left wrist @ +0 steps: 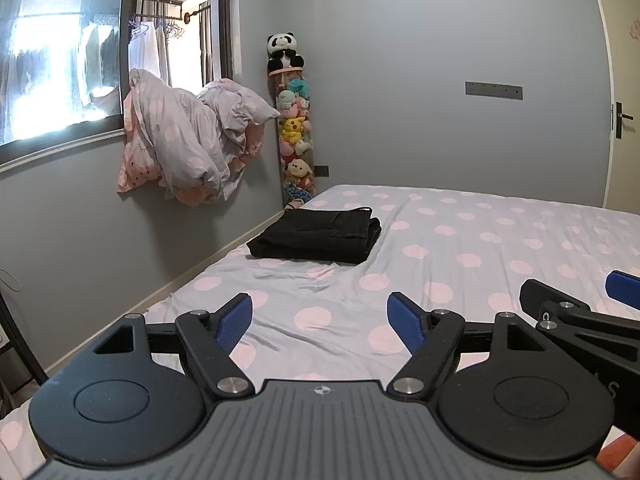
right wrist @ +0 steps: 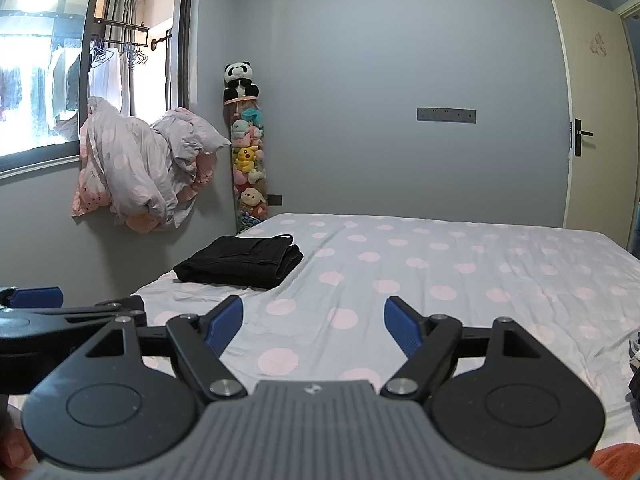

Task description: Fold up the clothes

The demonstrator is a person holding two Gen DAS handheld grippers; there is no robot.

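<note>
Tongs point(left wrist: 320, 320) apart, empty | polka-dot bed point(left wrist: 460, 240) | folded black trousers point(left wrist: 316, 236) | grey walls point(left wrist: 440, 40)

Each gripper point(left wrist: 320, 322) point(right wrist: 314, 322): black linkage arms, silver pivot screws, blue ribbed pads (grey ridged base).

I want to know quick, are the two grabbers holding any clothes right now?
Left gripper: open, nothing between its fingers.
Right gripper: open, nothing between its fingers.
The folded black clothes lie untouched on the bed.
</note>
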